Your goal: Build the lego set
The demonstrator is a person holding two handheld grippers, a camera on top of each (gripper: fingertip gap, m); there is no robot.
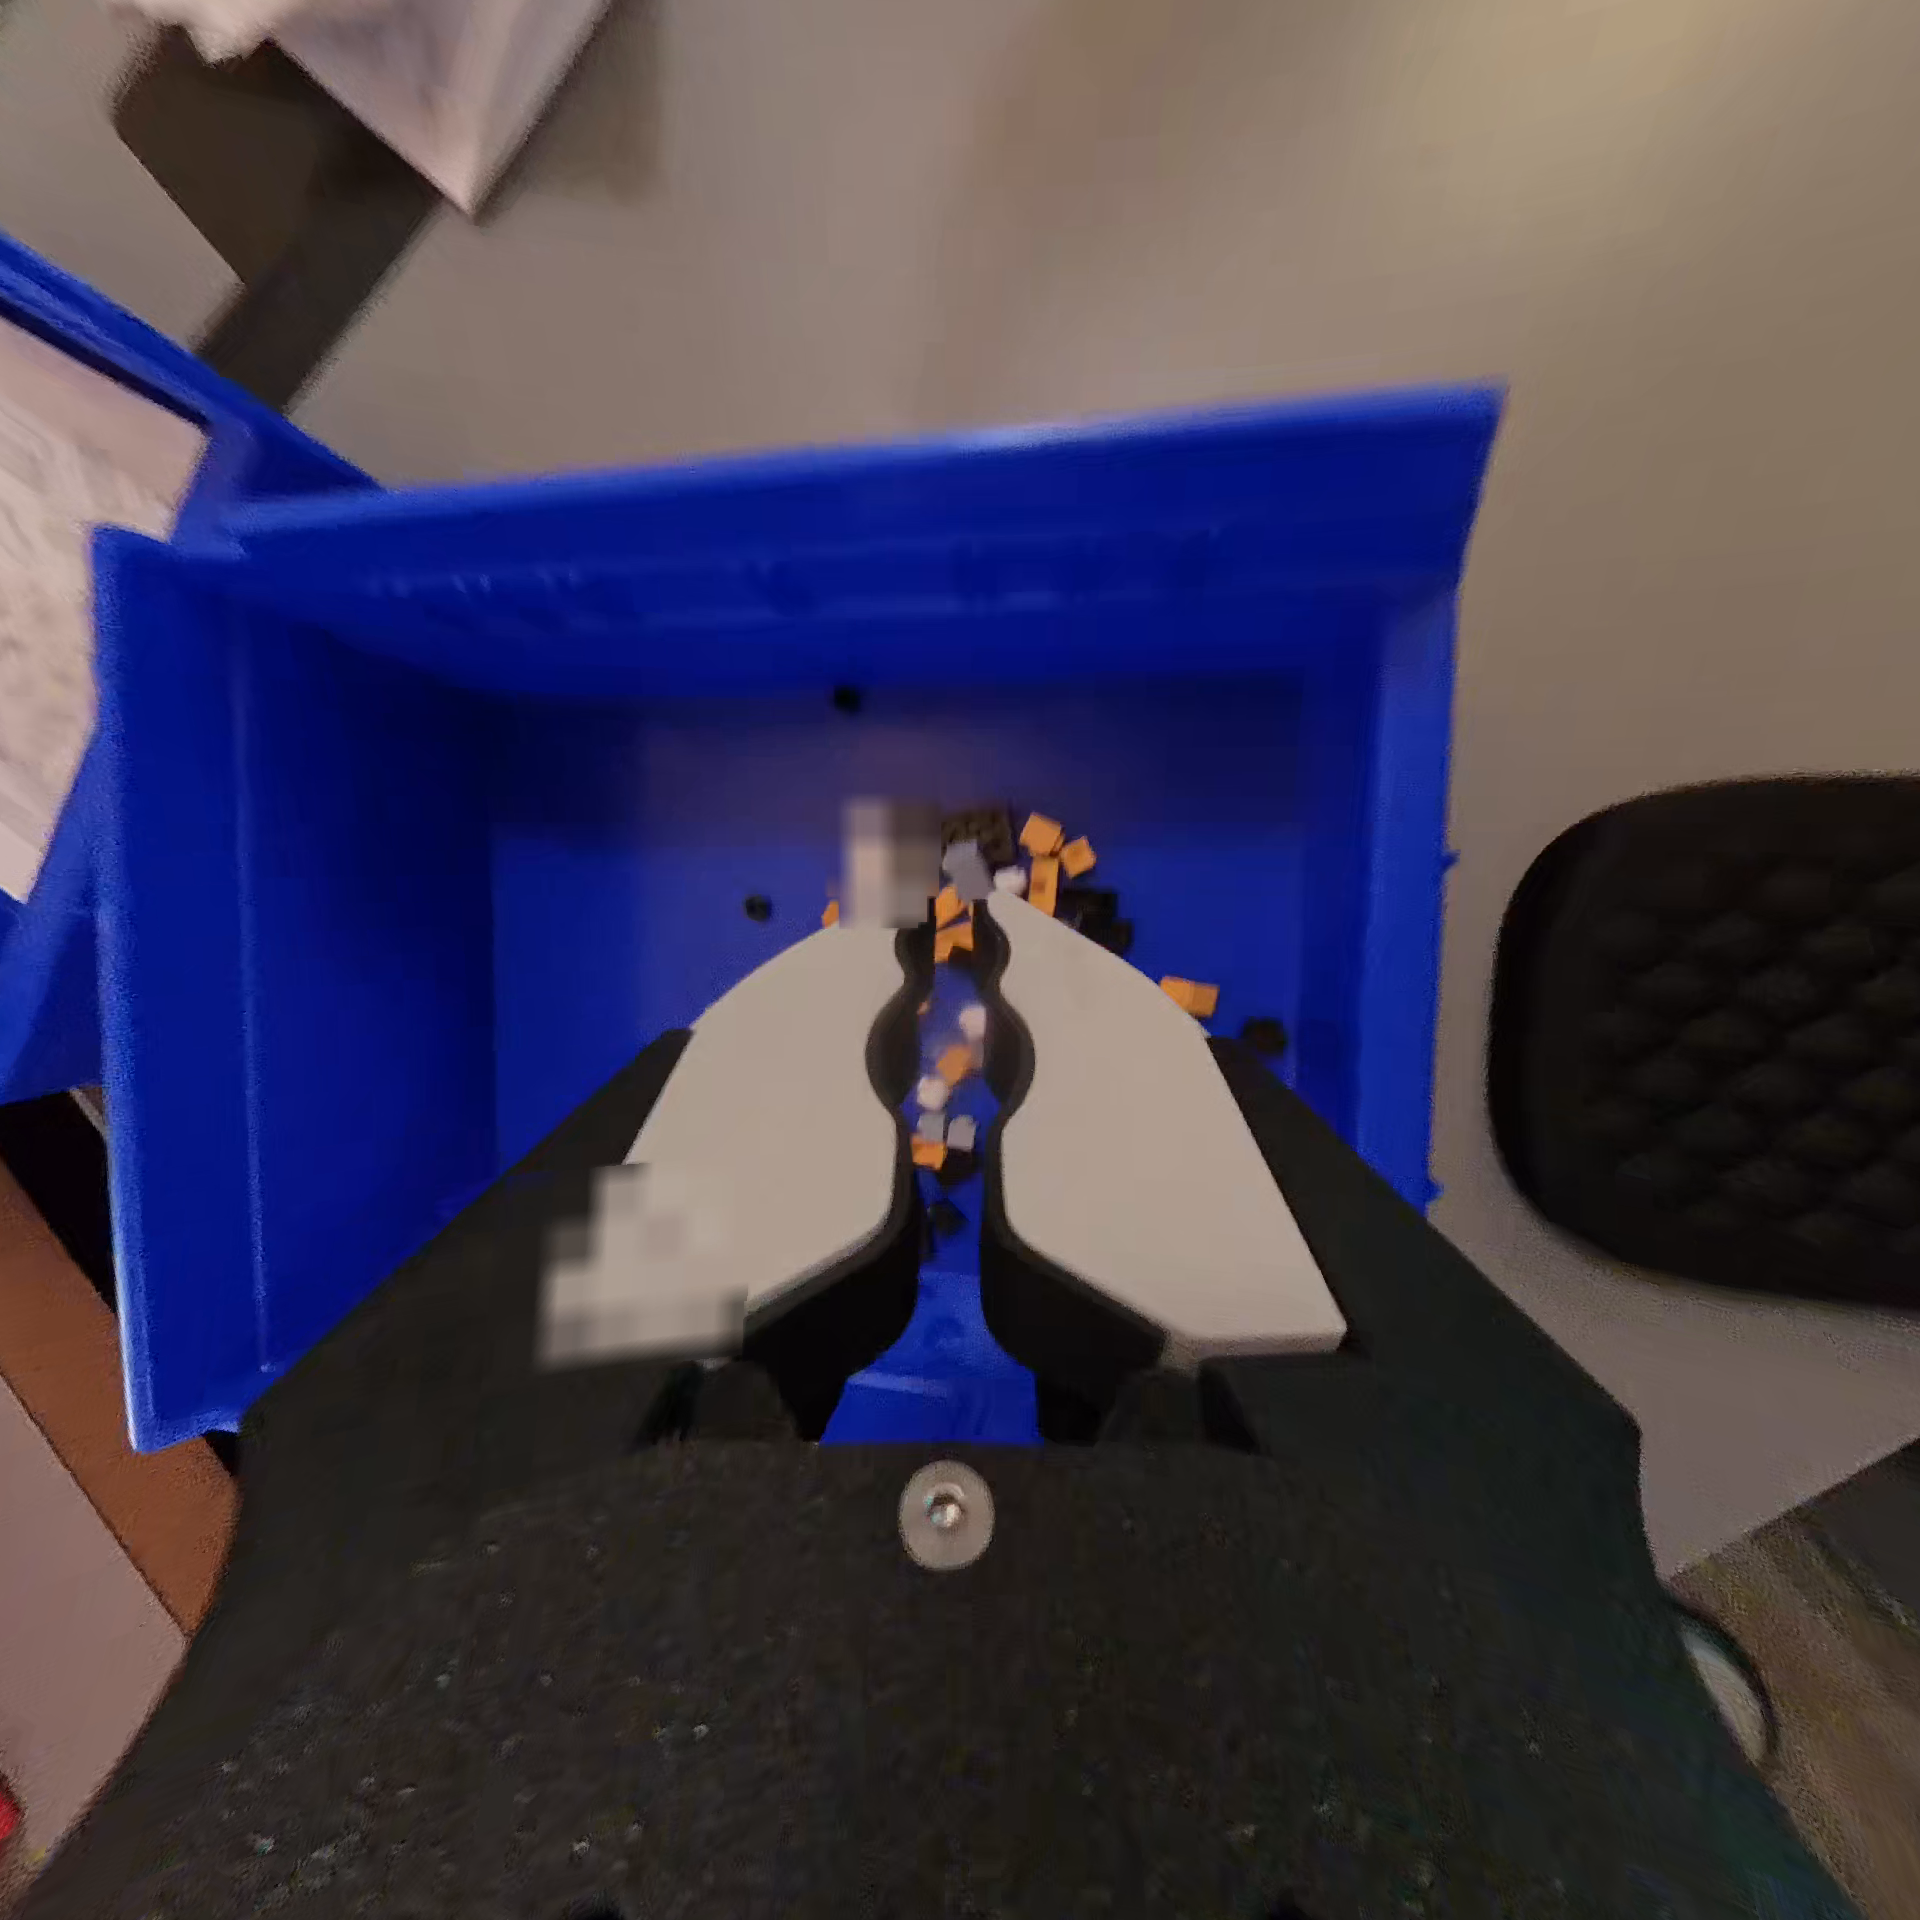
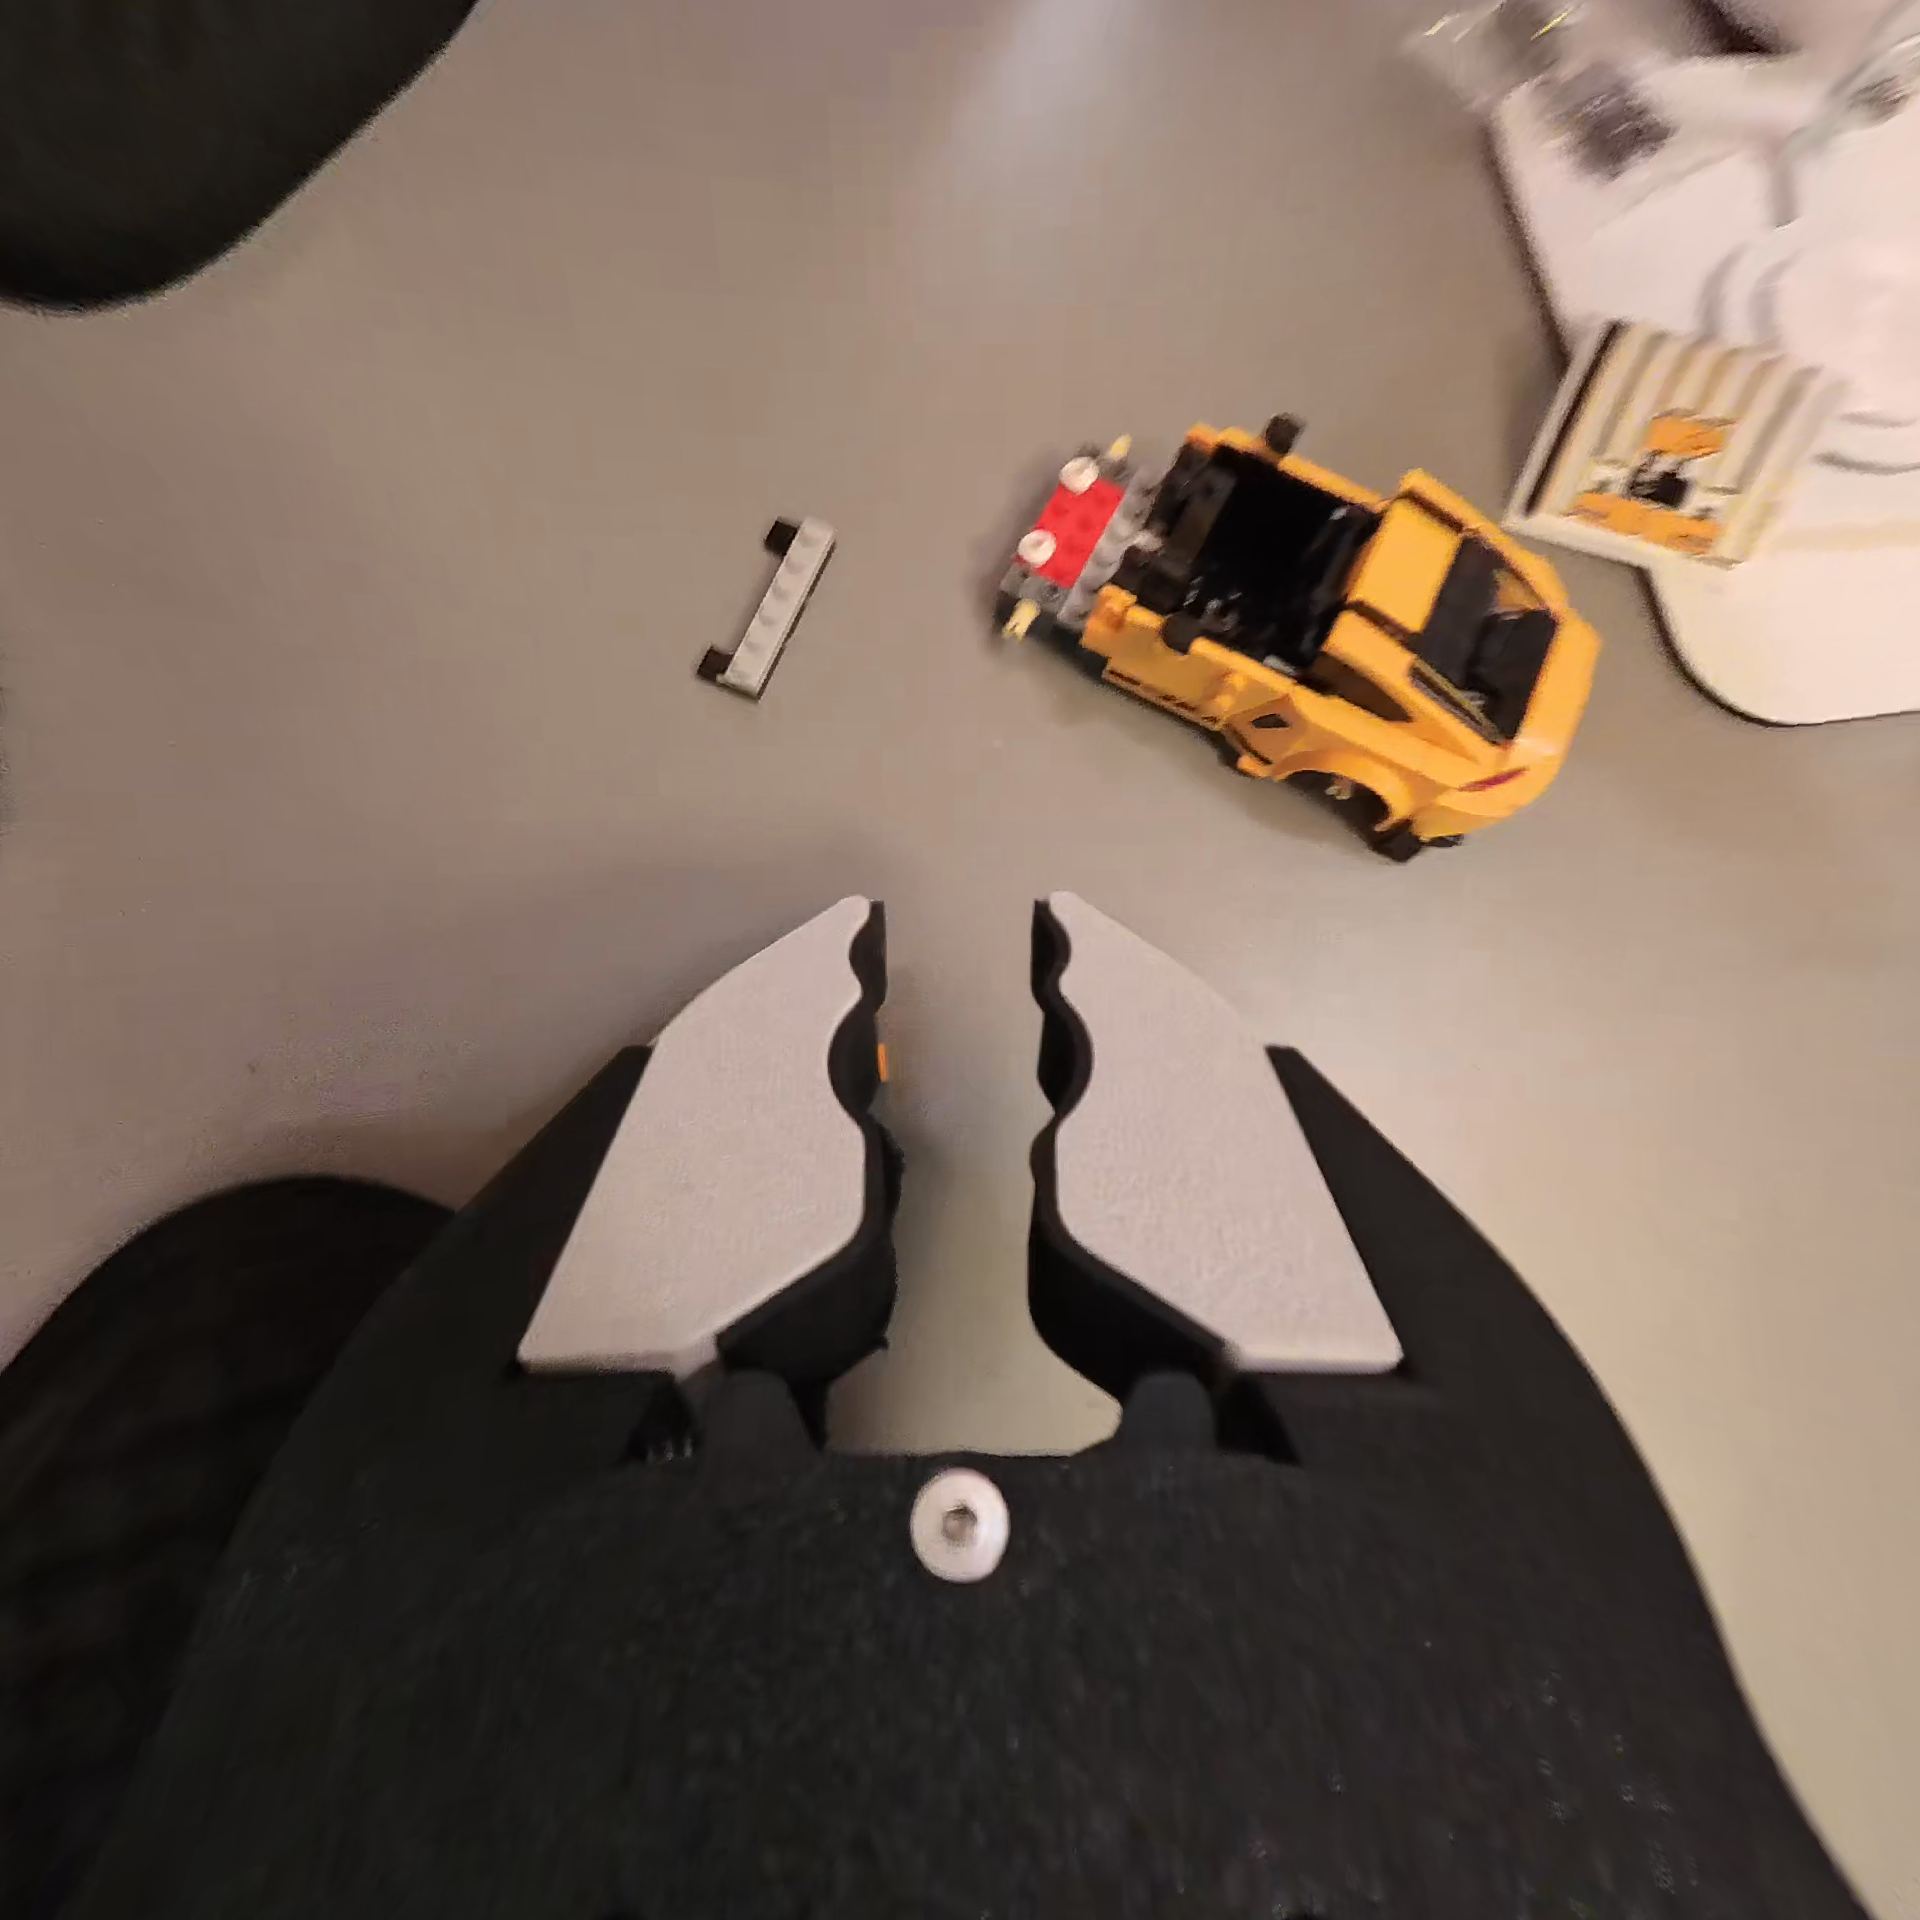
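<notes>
My left gripper [image 1: 943, 920] reaches down into a blue bin [image 1: 790, 582] over a heap of small orange, black and grey lego pieces [image 1: 1049, 862]. Its jaws are almost together with a narrow gap; blur hides whether a piece is pinched at the tips. My right gripper [image 2: 958, 914] is open and hovers over the grey table. A small orange bit [image 2: 882, 1065] sits on its left finger's inner face. Ahead to the right stands the partly built yellow lego car [image 2: 1340, 634] with a red brick at its open end. A grey plate with black ends [image 2: 771, 613] lies left of the car.
An instruction booklet [image 2: 1662, 468] and a white bag lie at the far right. A black padded object [image 1: 1714, 1029] sits right of the bin. A second blue bin [image 1: 62, 343] with white paper stands at the left. About 45 centimeters separates my left fingertips from my right.
</notes>
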